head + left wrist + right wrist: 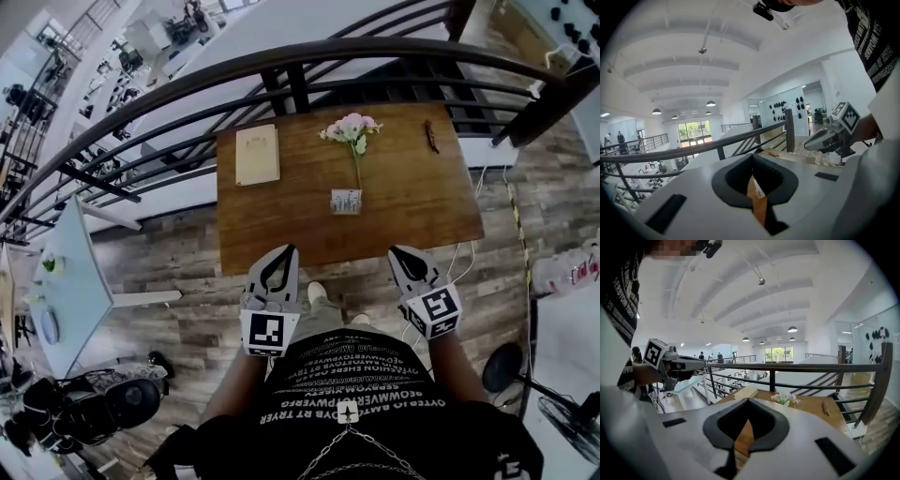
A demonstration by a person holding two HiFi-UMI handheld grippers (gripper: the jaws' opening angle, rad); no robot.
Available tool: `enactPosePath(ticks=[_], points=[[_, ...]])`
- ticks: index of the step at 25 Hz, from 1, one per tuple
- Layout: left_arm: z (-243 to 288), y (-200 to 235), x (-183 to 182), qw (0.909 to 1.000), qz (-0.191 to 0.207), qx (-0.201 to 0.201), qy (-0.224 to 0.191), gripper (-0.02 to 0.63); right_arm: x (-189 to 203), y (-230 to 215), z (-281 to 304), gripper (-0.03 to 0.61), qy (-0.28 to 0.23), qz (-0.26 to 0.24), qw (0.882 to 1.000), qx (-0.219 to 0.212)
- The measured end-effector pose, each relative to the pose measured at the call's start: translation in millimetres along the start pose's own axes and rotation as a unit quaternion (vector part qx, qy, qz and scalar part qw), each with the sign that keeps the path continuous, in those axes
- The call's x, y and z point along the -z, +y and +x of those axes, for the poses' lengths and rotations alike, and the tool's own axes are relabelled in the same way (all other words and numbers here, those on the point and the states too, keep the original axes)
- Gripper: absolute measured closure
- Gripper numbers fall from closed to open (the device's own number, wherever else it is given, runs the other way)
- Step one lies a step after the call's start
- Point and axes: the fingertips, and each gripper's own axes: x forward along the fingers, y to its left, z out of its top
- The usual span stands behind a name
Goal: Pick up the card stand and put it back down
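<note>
A small clear card stand (346, 202) holding a printed card stands upright near the middle of the wooden table (422, 202), just in front of a pink flower sprig (352, 129). Both grippers hang short of the table's near edge, in front of the person's chest, well apart from the stand. My left gripper (288, 251) is shut and empty, and it shows in the right gripper view too (682, 364). My right gripper (397, 253) is also shut with nothing in it, and the left gripper view catches it (829, 136). The stand is hidden in both gripper views.
A cream-coloured book (257, 155) lies at the table's far left and a small brown object (430, 136) at the far right. A dark metal railing (309, 56) curves behind the table. A fan (572, 422) stands on the plank floor at lower right.
</note>
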Motion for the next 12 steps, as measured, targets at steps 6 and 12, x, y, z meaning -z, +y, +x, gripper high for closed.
enactPosePath(ticks=[6, 12], points=[[20, 46, -1, 0.9999, -0.005, 0.002, -0.01, 0.594, -15, -1, 42, 0.565, 0.016, -0.004, 1.0, 0.007], [41, 79, -2, 0.9996, -0.008, 0.017, -0.02, 0.594, -21, -7, 80, 0.565, 0.026, -0.005, 0.999, 0.024]])
